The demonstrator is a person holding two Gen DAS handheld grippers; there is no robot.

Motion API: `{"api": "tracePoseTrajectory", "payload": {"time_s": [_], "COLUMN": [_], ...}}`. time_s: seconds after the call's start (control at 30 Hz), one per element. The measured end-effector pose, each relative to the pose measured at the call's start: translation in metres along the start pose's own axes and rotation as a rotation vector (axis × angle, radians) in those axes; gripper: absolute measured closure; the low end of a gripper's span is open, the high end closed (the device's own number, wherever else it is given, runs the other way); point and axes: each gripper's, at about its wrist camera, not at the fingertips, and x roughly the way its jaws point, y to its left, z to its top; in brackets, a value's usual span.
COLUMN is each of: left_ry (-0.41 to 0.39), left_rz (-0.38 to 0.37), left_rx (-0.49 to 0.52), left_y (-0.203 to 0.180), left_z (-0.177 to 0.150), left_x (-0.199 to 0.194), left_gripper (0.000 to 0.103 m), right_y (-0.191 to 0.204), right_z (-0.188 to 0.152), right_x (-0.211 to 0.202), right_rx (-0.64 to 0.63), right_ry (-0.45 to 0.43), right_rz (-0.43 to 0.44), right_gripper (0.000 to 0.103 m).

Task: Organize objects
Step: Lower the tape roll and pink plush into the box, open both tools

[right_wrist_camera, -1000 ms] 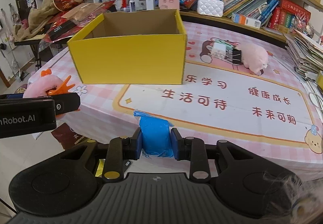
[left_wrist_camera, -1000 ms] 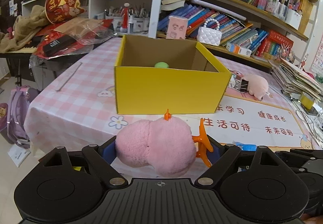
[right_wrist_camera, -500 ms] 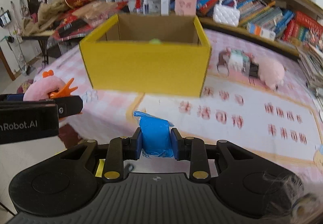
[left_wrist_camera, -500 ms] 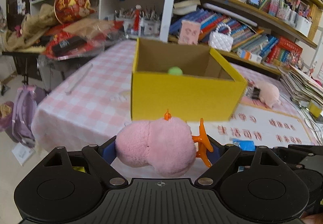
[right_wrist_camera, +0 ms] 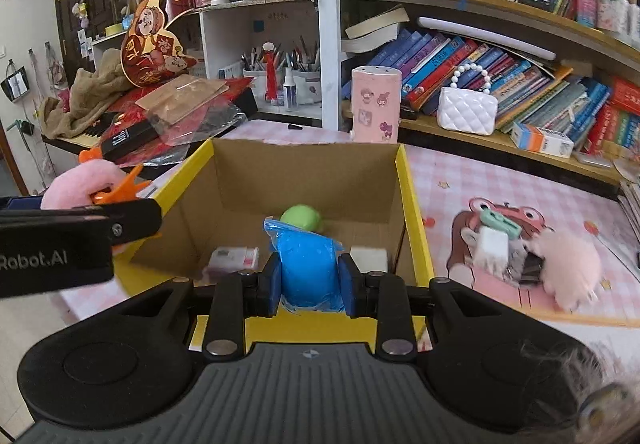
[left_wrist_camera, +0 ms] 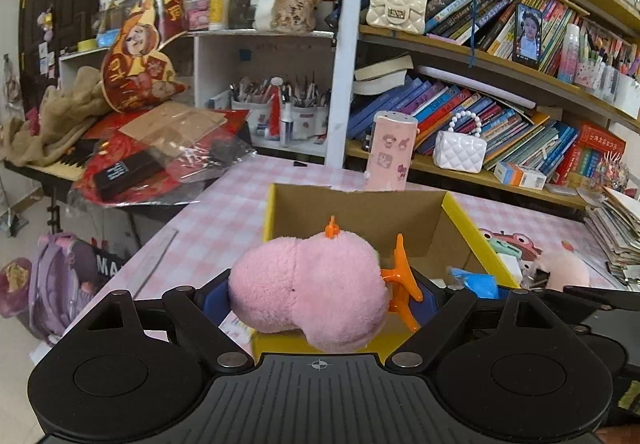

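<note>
Left wrist: left hand-held gripper (left_wrist_camera: 320, 292) clamps pink plush toy (left_wrist_camera: 308, 286) over near wall of yellow box (left_wrist_camera: 472, 228); opening lies just ahead/below.

Right wrist: right hand-held gripper (right_wrist_camera: 310, 280) pinches blue packet (right_wrist_camera: 308, 268), likewise above box opening; neither arm clearly nearer.

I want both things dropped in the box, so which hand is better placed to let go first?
Right, probably. The blue packet in the right gripper hangs over the box opening; the left gripper's pink plush sits nearer the rim.
</note>
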Motion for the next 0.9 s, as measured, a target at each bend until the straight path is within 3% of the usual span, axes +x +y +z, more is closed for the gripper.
{"api": "tracePoseTrajectory", "payload": {"time_s": [0.33, 0.5, 0.9], "left_ry": [0.103, 0.155, 0.169], "left_rz": [0.035, 0.054, 0.070], "left_rx": [0.031, 0.023, 0.057], "left_y": [-0.014, -0.015, -0.021], "left_z": [0.004, 0.000, -0.001], "left_x": [0.060, 0.079, 0.093], "left_gripper": [0.016, 0.016, 0.015], "right_y": [-0.014, -0.017, -0.017], "right_z": [0.005, 0.005, 0.006], "right_x": [0.065, 0.082, 0.103], "right_rx": [-0.055, -0.082, -0.094], "right_ry": [0.130, 0.149, 0.199], "right_rz": [0.052, 0.071, 0.111], "right_gripper": [0.076, 0.076, 0.076]}}
